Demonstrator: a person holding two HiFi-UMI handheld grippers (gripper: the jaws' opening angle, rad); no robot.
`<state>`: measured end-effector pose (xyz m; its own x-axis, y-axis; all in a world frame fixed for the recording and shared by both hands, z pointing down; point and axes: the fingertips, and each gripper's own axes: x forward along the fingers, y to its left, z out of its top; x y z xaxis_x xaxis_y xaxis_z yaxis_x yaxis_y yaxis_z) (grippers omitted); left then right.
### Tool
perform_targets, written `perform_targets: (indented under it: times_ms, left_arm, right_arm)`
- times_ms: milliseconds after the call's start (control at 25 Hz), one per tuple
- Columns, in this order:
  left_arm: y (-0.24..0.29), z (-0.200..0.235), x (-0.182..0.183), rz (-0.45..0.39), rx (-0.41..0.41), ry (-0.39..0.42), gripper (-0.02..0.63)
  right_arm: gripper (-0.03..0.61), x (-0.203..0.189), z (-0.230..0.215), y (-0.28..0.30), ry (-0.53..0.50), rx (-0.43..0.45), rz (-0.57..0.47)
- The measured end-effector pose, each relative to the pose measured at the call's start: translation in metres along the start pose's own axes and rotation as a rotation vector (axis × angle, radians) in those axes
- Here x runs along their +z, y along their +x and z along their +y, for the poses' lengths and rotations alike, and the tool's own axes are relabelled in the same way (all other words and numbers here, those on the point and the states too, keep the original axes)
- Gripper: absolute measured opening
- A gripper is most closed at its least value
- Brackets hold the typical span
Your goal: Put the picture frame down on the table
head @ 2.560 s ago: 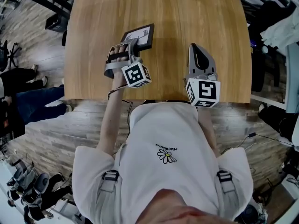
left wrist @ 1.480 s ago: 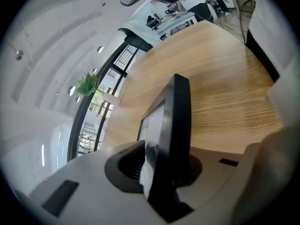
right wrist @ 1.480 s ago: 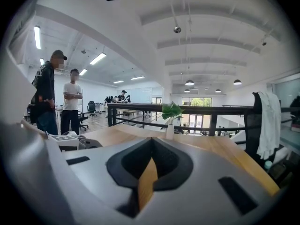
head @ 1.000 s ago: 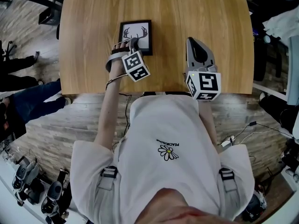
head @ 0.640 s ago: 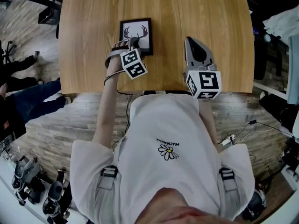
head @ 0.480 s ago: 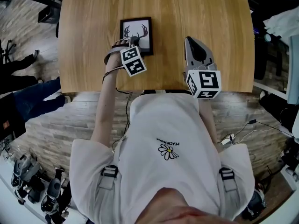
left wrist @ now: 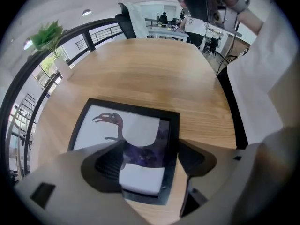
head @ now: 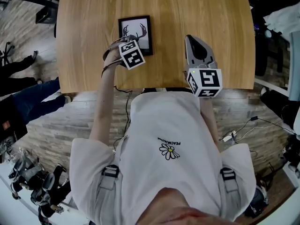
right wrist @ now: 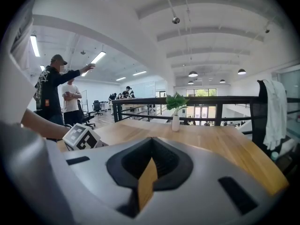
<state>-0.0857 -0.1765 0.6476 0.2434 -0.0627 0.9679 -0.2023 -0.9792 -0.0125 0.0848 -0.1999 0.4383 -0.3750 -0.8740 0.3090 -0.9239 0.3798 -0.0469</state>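
Note:
The black picture frame (head: pixel 136 32) with an antler drawing lies flat on the wooden table (head: pixel 187 8), left of centre. My left gripper (head: pixel 125 43) points steeply down over the frame's near edge. In the left gripper view the frame (left wrist: pixel 126 125) fills the middle. The left gripper (left wrist: pixel 149 149) has just been opening; its jaws stand wide, with the frame's near end below and between them and no pad pressing on it. My right gripper (head: pixel 197 43) is shut and empty near the table's front right, and in its own view the right gripper (right wrist: pixel 150 158) shows only a thin sliver between the jaws.
A small plant in a white vase (right wrist: pixel 176 111) stands at the table's far edge; that plant (left wrist: pixel 51 43) also shows in the left gripper view. The table's front edge runs just under both hands. People (right wrist: pixel 56 90) stand beyond the table. A white cloth hangs on a chair (right wrist: pixel 272 111).
The frame, tilted in my left gripper at first, now lies flat on the table. The left gripper has tipped further down over the frame's near edge. The right gripper has not moved.

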Motion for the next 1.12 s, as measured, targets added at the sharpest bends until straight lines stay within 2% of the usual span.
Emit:
perform_targets:
  times_ms: [520,640,720,960,1120]
  left_arm:
    - [-0.007,0.0,0.009,0.014,0.028,0.033,0.371]
    - [-0.021,0.003,0.022,-0.085,0.007,-0.028,0.371]
    - [-0.033,0.011,0.032,-0.165,0.023,-0.076,0.371]
    - [-0.085,0.049,0.056,-0.33,0.3,-0.088,0.37]
    - [-0.136,0.058,0.081,-0.521,0.386,-0.162,0.37]
  right_arm:
    - [0.011,-0.001,-0.007,0.0,0.005,-0.001,-0.001]
    - [0.011,-0.001,-0.005,0.001,0.005,0.001,-0.002]
    - [0.011,0.0,-0.002,0.002,0.002,0.005,-0.006]
    - [0.011,0.003,0.003,0.003,-0.08,-0.004,-0.01]
    - [0.011,0.006,0.009,0.004,-0.103,0.011,-0.021]
